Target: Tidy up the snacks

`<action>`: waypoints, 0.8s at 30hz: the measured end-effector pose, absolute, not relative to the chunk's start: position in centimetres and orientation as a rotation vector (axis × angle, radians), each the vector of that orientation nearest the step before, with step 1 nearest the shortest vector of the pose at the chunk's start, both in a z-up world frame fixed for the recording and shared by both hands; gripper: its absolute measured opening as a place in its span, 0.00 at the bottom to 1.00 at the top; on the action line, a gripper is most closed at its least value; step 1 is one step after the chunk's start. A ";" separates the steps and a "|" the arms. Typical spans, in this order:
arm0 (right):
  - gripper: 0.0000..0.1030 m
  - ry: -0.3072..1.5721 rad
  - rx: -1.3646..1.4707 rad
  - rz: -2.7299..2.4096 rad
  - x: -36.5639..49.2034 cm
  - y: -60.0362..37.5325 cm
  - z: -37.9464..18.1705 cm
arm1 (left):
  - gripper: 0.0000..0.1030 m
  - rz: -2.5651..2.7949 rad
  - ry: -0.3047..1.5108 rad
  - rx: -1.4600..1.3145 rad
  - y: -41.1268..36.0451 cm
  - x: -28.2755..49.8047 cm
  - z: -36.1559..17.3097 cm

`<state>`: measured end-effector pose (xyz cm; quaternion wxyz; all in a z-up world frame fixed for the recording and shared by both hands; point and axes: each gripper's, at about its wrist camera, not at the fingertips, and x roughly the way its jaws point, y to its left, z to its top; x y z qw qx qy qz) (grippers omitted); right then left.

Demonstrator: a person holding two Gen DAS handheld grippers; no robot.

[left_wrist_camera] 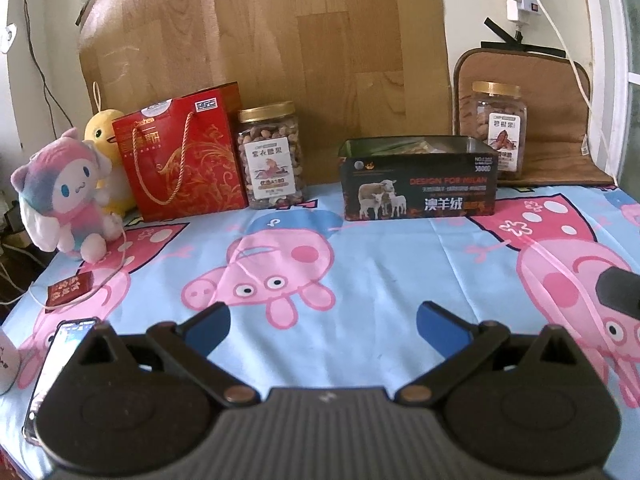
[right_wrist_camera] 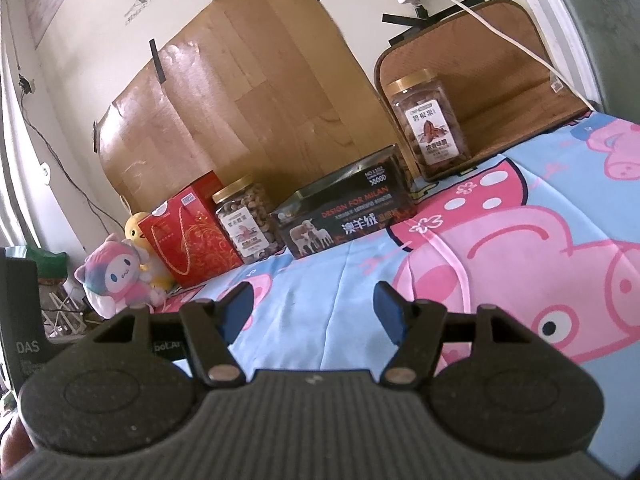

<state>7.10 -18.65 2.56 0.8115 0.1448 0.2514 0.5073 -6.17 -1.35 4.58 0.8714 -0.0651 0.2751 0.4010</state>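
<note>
A black open tin box (left_wrist_camera: pixel 418 184) with sheep on its front stands at the back of the table, with snack packets inside; it also shows in the right wrist view (right_wrist_camera: pixel 348 216). A nut jar (left_wrist_camera: pixel 272 156) with a gold lid stands left of it (right_wrist_camera: pixel 246 224). A second nut jar (left_wrist_camera: pixel 496 128) stands behind the tin on the right (right_wrist_camera: pixel 430 124). A red gift bag (left_wrist_camera: pixel 180 160) stands further left (right_wrist_camera: pixel 188 236). My left gripper (left_wrist_camera: pixel 324 326) is open and empty above the tablecloth. My right gripper (right_wrist_camera: pixel 314 312) is open and empty.
Plush toys (left_wrist_camera: pixel 64 196) sit at the far left. A small red packet (left_wrist_camera: pixel 70 288) and a phone (left_wrist_camera: pixel 52 372) lie near the left edge. A wooden board (left_wrist_camera: pixel 260 40) leans on the wall. A brown mat (left_wrist_camera: pixel 560 120) is at the back right.
</note>
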 end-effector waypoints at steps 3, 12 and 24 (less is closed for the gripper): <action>0.67 0.539 0.314 1.080 7.1 -18.7 2.5 | 1.00 0.844 0.580 -0.135 -1.3 -6.1 4.5; 0.67 0.549 0.319 1.077 7.2 -18.7 2.4 | 1.00 0.861 0.591 -0.121 -1.2 -6.1 4.4; 0.67 0.555 0.325 1.071 7.4 -18.6 2.2 | 1.00 0.874 0.605 -0.123 -0.7 -6.1 4.1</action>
